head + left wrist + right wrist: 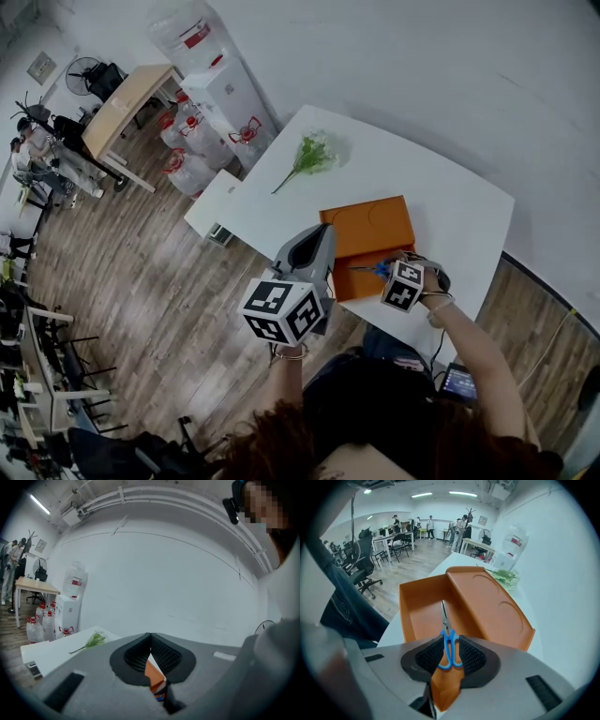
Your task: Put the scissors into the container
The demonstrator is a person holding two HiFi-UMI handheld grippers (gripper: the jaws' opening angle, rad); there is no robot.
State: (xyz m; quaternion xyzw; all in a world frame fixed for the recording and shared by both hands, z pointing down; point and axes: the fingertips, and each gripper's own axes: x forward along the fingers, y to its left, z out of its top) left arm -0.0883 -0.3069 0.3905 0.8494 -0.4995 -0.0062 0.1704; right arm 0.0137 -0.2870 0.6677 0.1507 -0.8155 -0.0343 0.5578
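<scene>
The scissors [446, 631] are lying in the container [415, 611], blades pointing straight away from the right tongs [450, 639], which are being held open astride the handles, while the left tongs [150, 638] are being held closed, empty, farther off.

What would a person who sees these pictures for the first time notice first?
The orange box with its lid open, on the white table in front of the person, stands out most. Blue-handled metal scissors lie inside it, seen between the open jaws of the right hand-held gripper. A green plant sprig lies farther back on the table.
</scene>
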